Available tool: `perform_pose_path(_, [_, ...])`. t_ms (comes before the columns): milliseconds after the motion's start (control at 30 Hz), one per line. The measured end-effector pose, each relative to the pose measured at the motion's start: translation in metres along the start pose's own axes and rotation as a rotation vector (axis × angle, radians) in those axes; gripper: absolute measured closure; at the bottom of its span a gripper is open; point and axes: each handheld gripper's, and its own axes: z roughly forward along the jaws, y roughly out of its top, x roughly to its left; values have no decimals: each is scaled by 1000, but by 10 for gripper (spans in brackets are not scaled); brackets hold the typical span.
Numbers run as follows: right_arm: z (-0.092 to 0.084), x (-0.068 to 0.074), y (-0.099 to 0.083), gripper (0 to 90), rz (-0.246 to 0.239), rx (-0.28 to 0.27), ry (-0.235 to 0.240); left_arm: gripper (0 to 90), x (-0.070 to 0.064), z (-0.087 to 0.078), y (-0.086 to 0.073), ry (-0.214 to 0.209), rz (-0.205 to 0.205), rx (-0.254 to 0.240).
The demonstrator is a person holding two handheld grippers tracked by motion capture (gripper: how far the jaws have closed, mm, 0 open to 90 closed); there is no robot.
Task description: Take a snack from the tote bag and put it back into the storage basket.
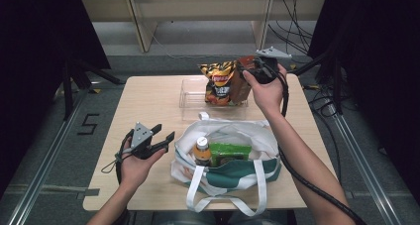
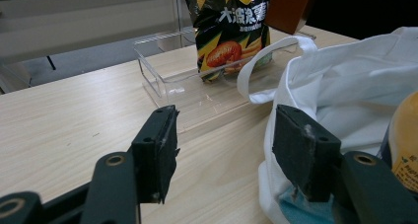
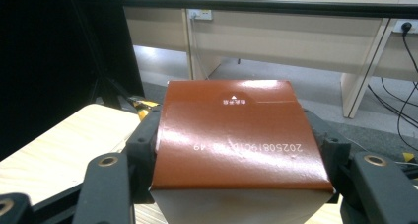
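Observation:
A red-brown carton (image 3: 236, 150) sits between the jaws of my right gripper (image 3: 236, 135), which press on its two sides. In the high view that gripper (image 1: 246, 66) holds the carton (image 1: 241, 86) over the right end of a clear plastic tray (image 1: 190, 93), right beside a black and yellow chips bag (image 1: 220, 81) standing in the tray. My left gripper (image 1: 166, 133) is held open just left of a white and green tote bag (image 1: 237, 173), with nothing between its fingers. The left gripper view shows its jaws (image 2: 224, 145) apart over bare table, the chips bag (image 2: 229, 31) ahead.
The tote bag holds an orange-capped bottle (image 1: 202, 150) and a green packet (image 1: 229, 151). Its white handles hang over the table's front edge. The bag's cloth (image 2: 345, 86) lies close to the left gripper's right jaw. Bare wood spreads over the table's left half.

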Motion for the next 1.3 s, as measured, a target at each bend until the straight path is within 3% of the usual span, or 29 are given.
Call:
perform_pose_path(567, [9, 4, -6, 389, 1, 17, -18, 422, 0, -1, 1, 7, 3, 2])
perform_pose_path(700, [9, 6, -7, 389, 23, 27, -25, 423, 0, -1, 1, 3, 5, 3])
perform_pose_path(833, [10, 4, -9, 389, 7, 30, -28, 423, 0, -1, 1, 4, 5, 4])
perform_pose_path(1133, [13, 4, -11, 389, 31, 49, -37, 422, 0, -1, 1, 6, 5, 0])
perform_pose_path(1300, [15, 3, -13, 388, 18, 53, -41, 422, 0, -1, 1, 5, 4, 2])
